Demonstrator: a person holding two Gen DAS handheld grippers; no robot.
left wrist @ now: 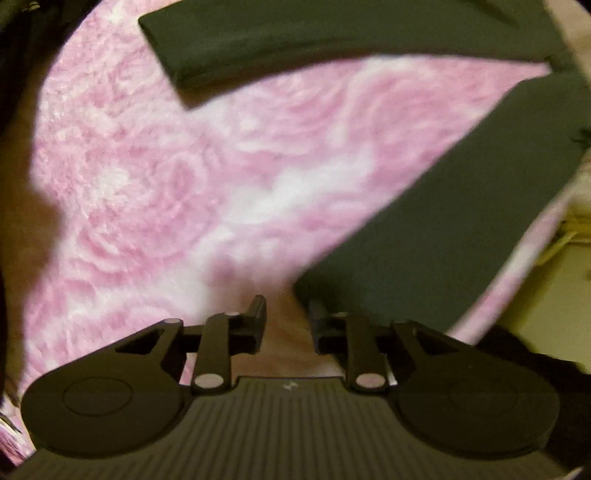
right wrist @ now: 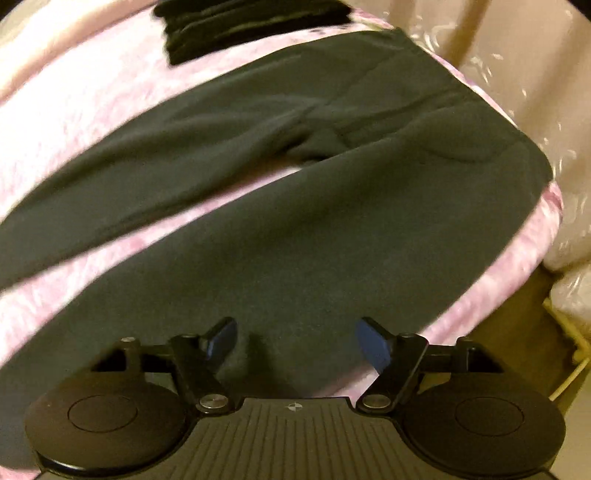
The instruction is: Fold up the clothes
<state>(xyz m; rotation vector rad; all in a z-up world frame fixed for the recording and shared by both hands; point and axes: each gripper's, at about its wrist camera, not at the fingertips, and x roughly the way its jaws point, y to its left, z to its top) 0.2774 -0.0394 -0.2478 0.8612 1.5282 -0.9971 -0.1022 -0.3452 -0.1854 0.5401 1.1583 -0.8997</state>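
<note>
A pair of dark grey trousers [right wrist: 295, 206] lies spread flat on a pink fluffy blanket [right wrist: 74, 96], legs apart. In the left wrist view one leg end [left wrist: 461, 206] reaches toward my left gripper [left wrist: 288, 317] and the other leg [left wrist: 295, 40] lies across the top. My left gripper is open and empty, just above the blanket [left wrist: 184, 184] beside the near leg's hem. My right gripper [right wrist: 295, 343] is open and empty, hovering low over the trousers' near leg.
A folded black garment [right wrist: 251, 26] lies at the far edge of the blanket. The blanket's edge drops off on the right, with pale plastic-wrapped items [right wrist: 535, 92] and a yellowish floor [left wrist: 546, 295] beyond.
</note>
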